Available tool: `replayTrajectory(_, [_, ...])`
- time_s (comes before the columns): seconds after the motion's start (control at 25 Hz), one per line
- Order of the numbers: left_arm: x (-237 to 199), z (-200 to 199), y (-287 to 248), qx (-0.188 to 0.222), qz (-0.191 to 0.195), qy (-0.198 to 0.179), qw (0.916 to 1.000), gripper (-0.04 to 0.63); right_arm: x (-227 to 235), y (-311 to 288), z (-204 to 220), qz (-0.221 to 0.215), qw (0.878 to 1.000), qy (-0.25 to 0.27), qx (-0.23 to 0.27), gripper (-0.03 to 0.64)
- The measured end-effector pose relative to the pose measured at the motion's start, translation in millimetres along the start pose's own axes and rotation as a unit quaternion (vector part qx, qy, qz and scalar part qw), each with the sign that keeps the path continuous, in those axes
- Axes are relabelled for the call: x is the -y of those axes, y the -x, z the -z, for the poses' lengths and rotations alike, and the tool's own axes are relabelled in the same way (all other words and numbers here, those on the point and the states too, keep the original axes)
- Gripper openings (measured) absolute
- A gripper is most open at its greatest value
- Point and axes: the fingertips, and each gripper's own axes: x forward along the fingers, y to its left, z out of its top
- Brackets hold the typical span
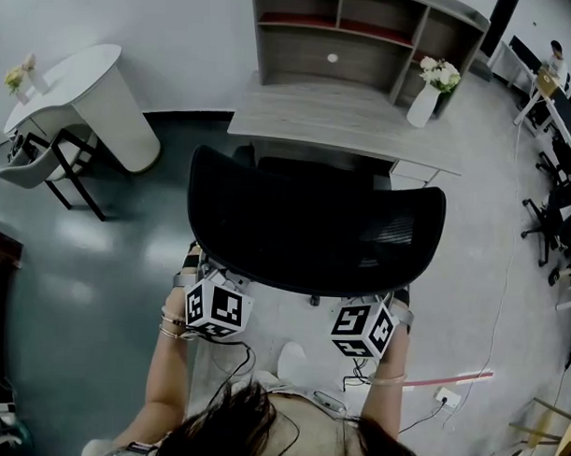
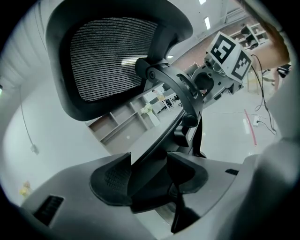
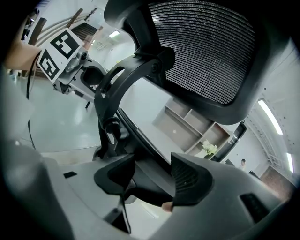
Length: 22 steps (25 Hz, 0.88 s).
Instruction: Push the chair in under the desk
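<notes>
Forearms (image 1: 167, 363) reach forward, left claw (image 2: 150, 171) and right claw (image 3: 152, 176) clamping the chair (image 1: 314, 223) by its backrest.

A grey desk (image 1: 327, 121), upper centre, carries a white vase of flowers (image 1: 423, 106) at its right end. On the glossy floor (image 1: 126, 254) stand a black mesh office chair (image 1: 314, 228), centre, and a white round table (image 1: 94, 89), upper left.

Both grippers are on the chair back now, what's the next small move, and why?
Probably push straight ahead, both grippers evenly. The left gripper and right gripper each clamp the chair at its back's lower rim, and it faces the desk squarely, its back not yet at the desk edge.
</notes>
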Motion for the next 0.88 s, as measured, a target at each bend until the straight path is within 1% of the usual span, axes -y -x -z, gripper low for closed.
replayTrajectory(0.88, [-13.3, 0.2, -22.2, -0.009, -0.007, 0.002, 0.9999, 0.235, 11.1, -20.0, -5.9, -0.001, 1.000, 0.004, 0.022, 0.236])
